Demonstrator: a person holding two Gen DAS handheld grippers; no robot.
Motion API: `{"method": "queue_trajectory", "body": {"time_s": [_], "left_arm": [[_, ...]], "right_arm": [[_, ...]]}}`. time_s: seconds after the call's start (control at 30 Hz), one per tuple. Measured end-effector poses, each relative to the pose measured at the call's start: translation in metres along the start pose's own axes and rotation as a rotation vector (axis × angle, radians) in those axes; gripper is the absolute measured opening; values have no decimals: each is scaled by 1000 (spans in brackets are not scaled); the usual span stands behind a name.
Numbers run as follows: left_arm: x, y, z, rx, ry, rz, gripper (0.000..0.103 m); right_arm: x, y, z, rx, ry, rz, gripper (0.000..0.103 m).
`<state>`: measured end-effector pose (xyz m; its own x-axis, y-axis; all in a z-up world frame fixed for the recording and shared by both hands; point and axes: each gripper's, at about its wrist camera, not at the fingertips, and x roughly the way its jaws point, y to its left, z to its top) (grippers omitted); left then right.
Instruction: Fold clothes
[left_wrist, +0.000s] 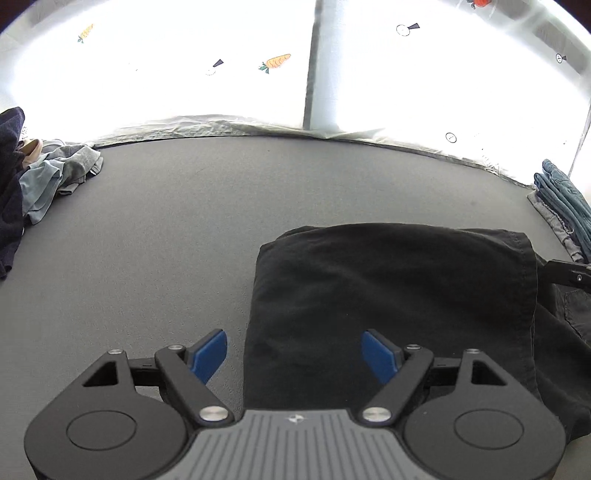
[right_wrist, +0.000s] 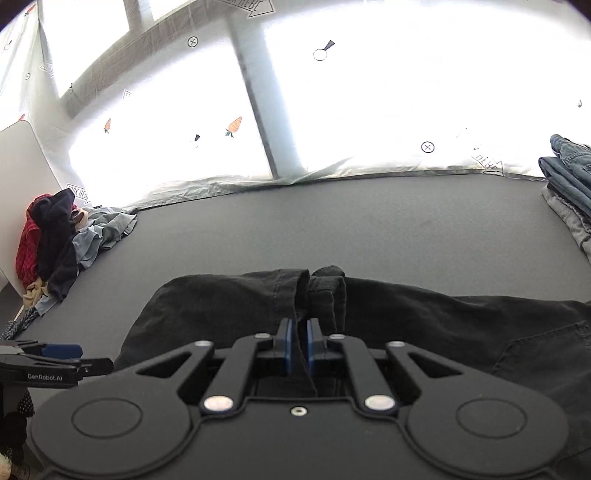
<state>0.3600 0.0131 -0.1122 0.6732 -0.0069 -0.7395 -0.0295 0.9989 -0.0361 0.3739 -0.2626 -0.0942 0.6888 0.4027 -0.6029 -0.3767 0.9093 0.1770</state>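
A black garment lies partly folded on the grey table. My left gripper is open, its blue pads apart over the garment's left edge, holding nothing. My right gripper is shut on a bunched hem of the black garment, which spreads out ahead and to the right. The right gripper's tip shows at the right edge of the left wrist view. The left gripper shows at the left of the right wrist view.
A heap of unfolded clothes lies at the table's far left, also in the left wrist view. A stack of folded jeans sits at the far right. A bright sheet with carrot prints backs the table.
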Motion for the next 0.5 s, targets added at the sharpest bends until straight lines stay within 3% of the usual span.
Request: {"method": "queue_trajectory", "body": {"time_s": [0.07,0.17,0.3,0.4,0.5], "left_arm": [[16,-8,16,27,-13,-14,81],[46,-21,34,64,-17,-35,81],[92,-23,42,56,50,-31,82],[102,-17,41,36,59,-61,85],[106,-10,39,3,64,-76,90]], "right_arm": [[16,20,7,-125,16,9,8],[48,28,15,-243,34,-102,6],[91,-6,26,-137,95,-129,0],[114,-19,19,-166,98,-119,0],[129,-29,19,-114,88,-85,0]]}}
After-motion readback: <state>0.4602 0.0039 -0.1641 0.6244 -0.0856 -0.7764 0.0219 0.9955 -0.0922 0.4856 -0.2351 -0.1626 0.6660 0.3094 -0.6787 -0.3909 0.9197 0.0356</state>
